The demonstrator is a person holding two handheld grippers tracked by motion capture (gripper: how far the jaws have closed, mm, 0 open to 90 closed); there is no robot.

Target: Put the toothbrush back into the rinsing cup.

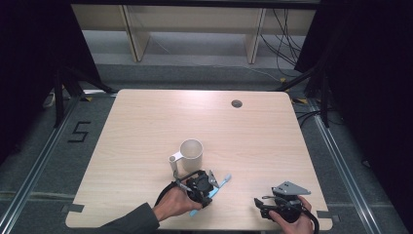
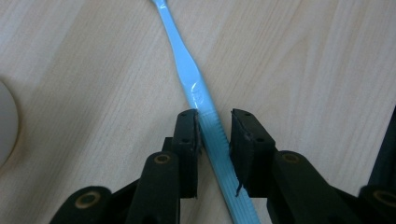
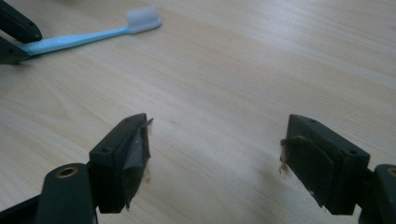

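High view: a light wood table (image 1: pixel 146 126) w/ a black "5" (image 1: pixel 79 131) taped on the grey floor at its left, the only writing that can be read. On the toothbrush handle, in the left gripper view, there's a small raised mark near the neck, too faint to read. A cream mug (image 1: pixel 191 154) stands upright near the table's middle, handle toward the left-front; a small round cable hole (image 1: pixel 236 103) sits toward the far edge. Pale shelving and loose cables stand beyond the table. The left gripper (image 1: pixel 208 191) is at the front, just in front of the mug, over a light-blue toothbrush (image 1: pixel 220 185) that lies flat on the wood, bristle head pointing right and away, handle end poking out below the gripper. Left gripper view: the jaws straddle the toothbrush (image 2: pixel 198 93) handle on its ribbed part; left pad looks against it, right pad shows a thin gap, so no firm grip yet & brush rests on the table. The mug's rim edges in at far left. The right gripper (image 1: pixel 260 204) rests at the front right, well apart from the brush; in its own view its jaws (image 3: pixel 215 154) stand wide w/ nothing between, toothbrush (image 3: pixel 88 37) off at upper left.
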